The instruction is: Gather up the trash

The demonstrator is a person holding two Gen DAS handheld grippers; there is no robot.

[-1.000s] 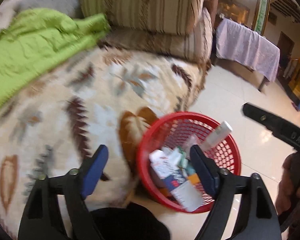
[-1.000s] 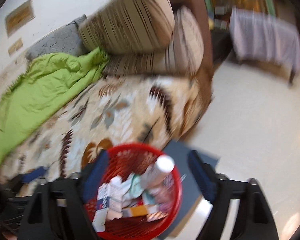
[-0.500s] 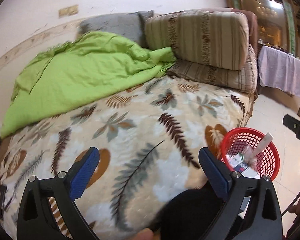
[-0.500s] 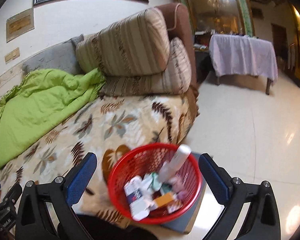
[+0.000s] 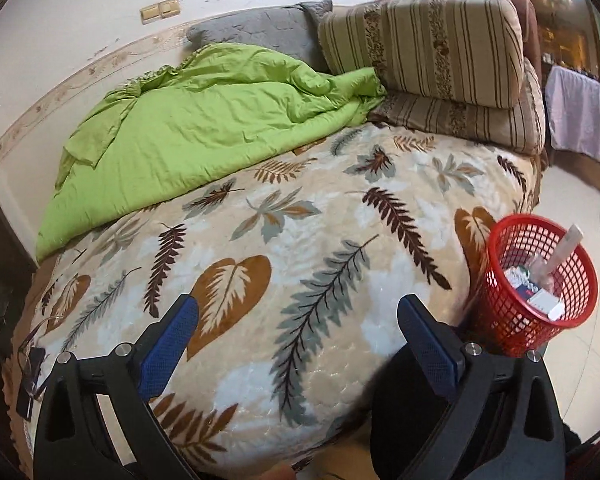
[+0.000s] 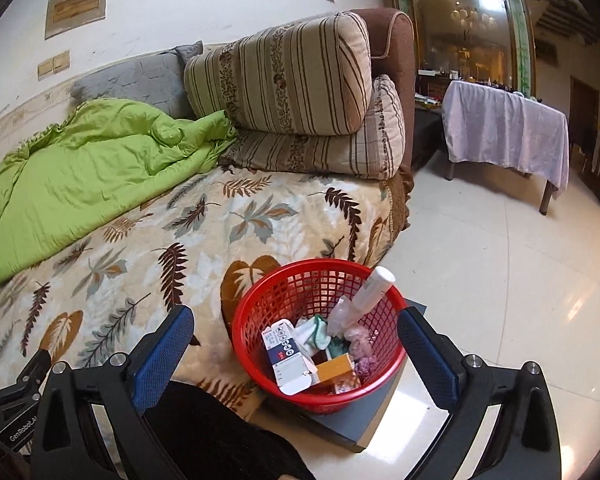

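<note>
A red mesh basket [image 6: 260,312] stands on a dark flat board [image 6: 364,420] on the floor beside the bed. It holds a white tube [image 6: 374,286], a white and blue box [image 6: 286,354], an orange box [image 6: 334,366] and crumpled wrappers. My right gripper [image 6: 296,332] hangs open just above and in front of the basket, nothing between its fingers. In the left wrist view the basket [image 5: 508,320] sits at the right edge. My left gripper [image 5: 298,322] is open over the leaf-patterned blanket [image 5: 300,240], holding nothing.
A green quilt [image 5: 188,128] lies bunched at the back of the bed. Striped cushions [image 6: 284,80] are stacked against a brown armrest. A table under a pale cloth [image 6: 508,128] stands across the glossy tiled floor [image 6: 500,280]. The person's dark clothing [image 6: 220,440] fills the bottom.
Both grippers have pulled back and up from the basket. The left view has swung left over the bed, so the basket slid to its right edge. Both stay open.
</note>
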